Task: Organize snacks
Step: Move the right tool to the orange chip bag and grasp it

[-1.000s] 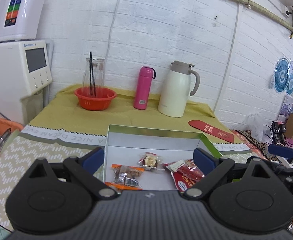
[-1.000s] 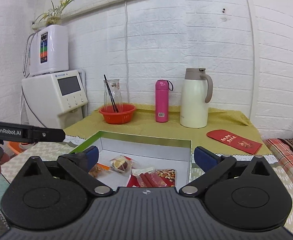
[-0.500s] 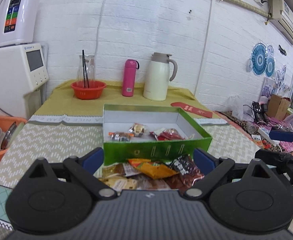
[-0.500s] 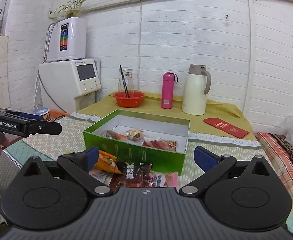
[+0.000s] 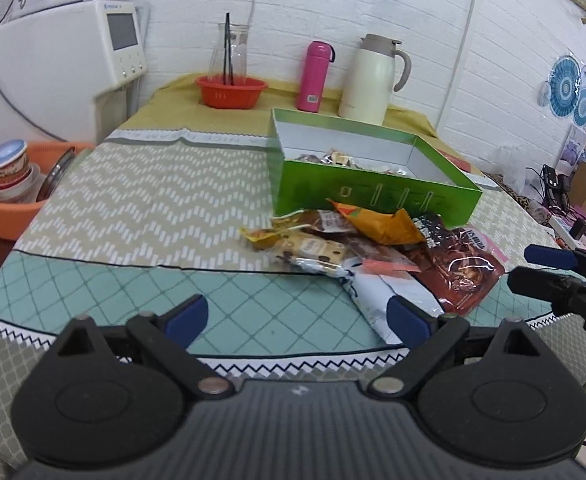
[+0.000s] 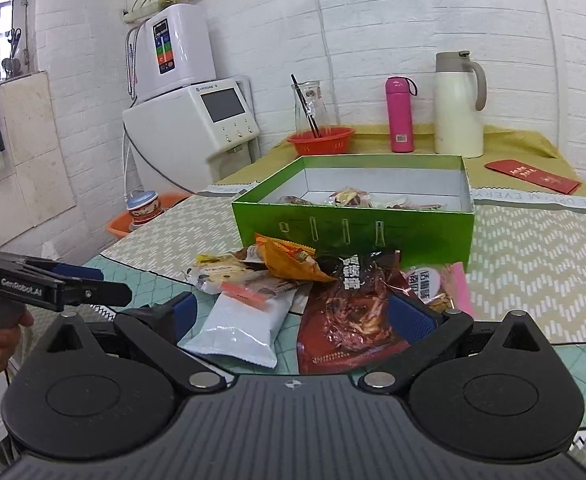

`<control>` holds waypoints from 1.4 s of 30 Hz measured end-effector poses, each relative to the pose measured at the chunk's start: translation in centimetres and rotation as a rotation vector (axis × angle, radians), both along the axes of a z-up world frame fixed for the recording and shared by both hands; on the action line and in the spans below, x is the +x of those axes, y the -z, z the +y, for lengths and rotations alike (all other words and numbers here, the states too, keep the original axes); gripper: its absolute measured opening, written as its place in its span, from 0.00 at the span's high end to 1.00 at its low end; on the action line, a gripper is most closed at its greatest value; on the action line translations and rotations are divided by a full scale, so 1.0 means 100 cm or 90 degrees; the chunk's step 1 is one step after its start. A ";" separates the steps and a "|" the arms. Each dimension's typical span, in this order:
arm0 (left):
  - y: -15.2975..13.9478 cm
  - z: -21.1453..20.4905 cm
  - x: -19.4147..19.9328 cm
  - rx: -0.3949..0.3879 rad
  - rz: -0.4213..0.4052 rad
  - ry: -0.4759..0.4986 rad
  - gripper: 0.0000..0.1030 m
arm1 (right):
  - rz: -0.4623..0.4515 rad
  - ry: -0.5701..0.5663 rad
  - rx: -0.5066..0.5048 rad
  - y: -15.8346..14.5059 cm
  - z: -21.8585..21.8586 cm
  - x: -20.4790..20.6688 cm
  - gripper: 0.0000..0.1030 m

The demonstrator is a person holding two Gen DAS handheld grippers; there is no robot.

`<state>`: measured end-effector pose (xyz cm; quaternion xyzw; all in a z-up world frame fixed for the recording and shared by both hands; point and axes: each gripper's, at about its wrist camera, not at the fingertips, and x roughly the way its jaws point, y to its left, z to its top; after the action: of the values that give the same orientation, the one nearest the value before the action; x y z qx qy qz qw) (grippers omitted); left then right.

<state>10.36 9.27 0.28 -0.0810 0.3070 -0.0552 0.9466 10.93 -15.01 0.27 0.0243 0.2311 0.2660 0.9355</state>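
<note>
**Ana:** On the bench (image 5: 141, 200), right against the near wall of the green box (image 6: 353, 224), sits a loose heap of snack packets. An orange bag (image 6: 289, 260) leans on top, a white packet (image 6: 245, 324) lies nearest us, and a dark red packet (image 6: 349, 316) lies beside it on the right.

**Ben:** And the box itself?

**Ana:** It is open, and a few wrapped snacks (image 5: 333, 157) already lie on its white floor. Most of the pile is outside it, so I judge the sorting is at an early stage.

**Ben:** What about the tools?

**Ana:** The right tool (image 6: 293, 316) hovers just short of the pile, jaws spread wide and gripping nothing; the white and dark red packets show between its fingers. The left tool (image 5: 297, 316) hangs over the teal part of the cloth, also spread wide and empty, with the pile off to its right. In the left view the right tool shows at the edge, held by a hand.

**Ben:** So which step is this?

**Ana:** Reaching for a packet, I would say. The right tool seems best placed for the next grab.

**Ben:** What does that call for?

**Ana:** Dropping onto one packet only, likely the white one, pinching its edge, then lifting it over the green wall. The packets overlap, so a neighbour may drag along.
</note>
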 end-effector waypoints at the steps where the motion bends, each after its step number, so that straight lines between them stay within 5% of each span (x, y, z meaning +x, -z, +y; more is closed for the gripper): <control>1: 0.001 0.002 0.000 -0.002 0.001 -0.003 0.08 | -0.010 0.003 -0.012 0.001 0.006 0.005 0.00; 10: 0.017 0.024 -0.001 -0.021 0.024 -0.014 0.08 | 0.020 0.010 -0.072 0.020 0.054 0.058 0.00; 14: 0.023 0.031 0.005 -0.038 0.034 -0.013 0.08 | -0.021 0.017 -0.121 0.025 0.067 0.069 0.00; 15: 0.025 0.031 0.006 -0.042 0.036 -0.012 0.08 | -0.030 0.013 -0.135 0.026 0.070 0.070 0.08; 16: 0.026 0.032 0.008 -0.046 0.038 -0.010 0.08 | -0.040 -0.008 -0.139 0.027 0.072 0.072 0.42; 17: 0.027 0.033 0.010 -0.050 0.041 -0.008 0.08 | -0.041 -0.033 -0.133 0.027 0.072 0.071 0.52; 21: 0.029 0.034 0.015 -0.063 0.041 0.007 0.08 | -0.111 -0.050 -0.166 0.017 0.071 0.049 0.74; 25: 0.028 0.032 0.022 -0.069 0.038 0.015 0.08 | -0.131 -0.085 -0.188 0.007 0.065 0.021 0.79; 29: 0.030 0.025 0.029 -0.075 0.045 0.027 0.08 | -0.113 -0.123 -0.222 0.018 0.062 0.001 0.78; 31: 0.030 0.020 0.031 -0.074 0.048 0.036 0.08 | -0.109 -0.132 -0.219 0.022 0.059 -0.005 0.59; 36: 0.023 0.007 0.031 -0.068 0.038 0.064 0.08 | -0.094 -0.124 -0.156 0.017 0.044 -0.014 0.43; 39: 0.018 -0.004 0.033 -0.074 0.030 0.089 0.08 | -0.088 -0.095 -0.134 0.017 0.035 -0.015 0.07; 42: 0.011 -0.019 0.037 -0.085 0.018 0.124 0.08 | -0.078 -0.069 -0.131 0.020 0.028 -0.013 0.06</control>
<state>14.03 7.35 -0.81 -0.1142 0.3227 -0.1661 0.9248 9.60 -12.21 -1.71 -0.1010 0.2006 0.2923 0.9296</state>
